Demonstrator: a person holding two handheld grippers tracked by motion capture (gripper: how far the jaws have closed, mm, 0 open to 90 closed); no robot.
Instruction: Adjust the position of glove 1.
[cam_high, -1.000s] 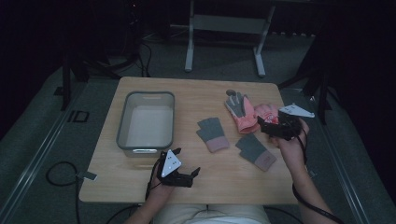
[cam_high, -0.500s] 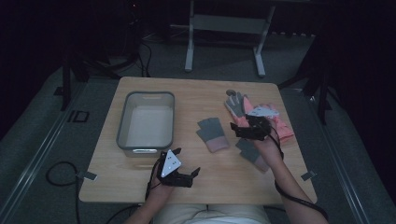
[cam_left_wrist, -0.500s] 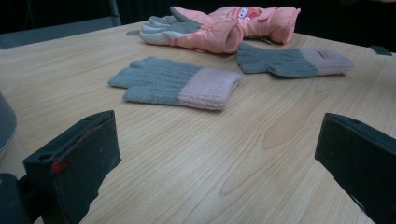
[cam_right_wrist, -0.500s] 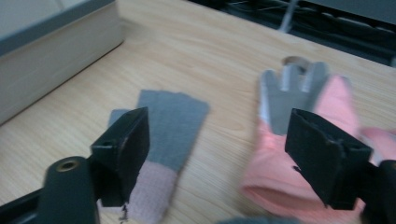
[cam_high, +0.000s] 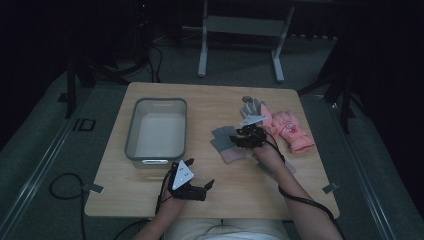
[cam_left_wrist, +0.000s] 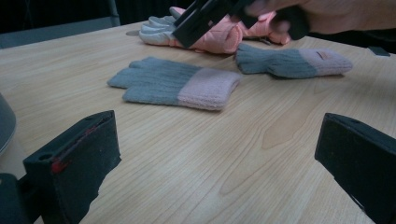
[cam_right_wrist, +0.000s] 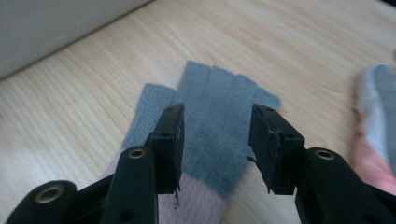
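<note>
The right tool (cam_right_wrist: 217, 147) hangs just above the flat grey knitted glove with a pink cuff (cam_right_wrist: 208, 135), jaws parted with a clear gap and nothing between them. In its own view the jaws straddle the palm, the glove's fingers pointing to 12 o'clock. In the high view this glove (cam_high: 226, 143) lies at about 3 o'clock from the grey plastic bin (cam_high: 131, 127), well apart from it.

Likely risk: the glove is thin and lies flat on the light wooden surface (cam_high: 155, 205), so jaws closing over the palm may skate across the knit or catch only 1 layer, and the glove could then slip free. Closing too low could jam the jaw tips on the wood.

A second grey and pink glove (cam_left_wrist: 292, 61) lies just beside the right hand, and the padded pink gloves (cam_high: 290, 129) at 3 o'clock could be nudged.

The left tool (cam_high: 192, 189), released and wide, rests near the surface's 6 o'clock edge.
</note>
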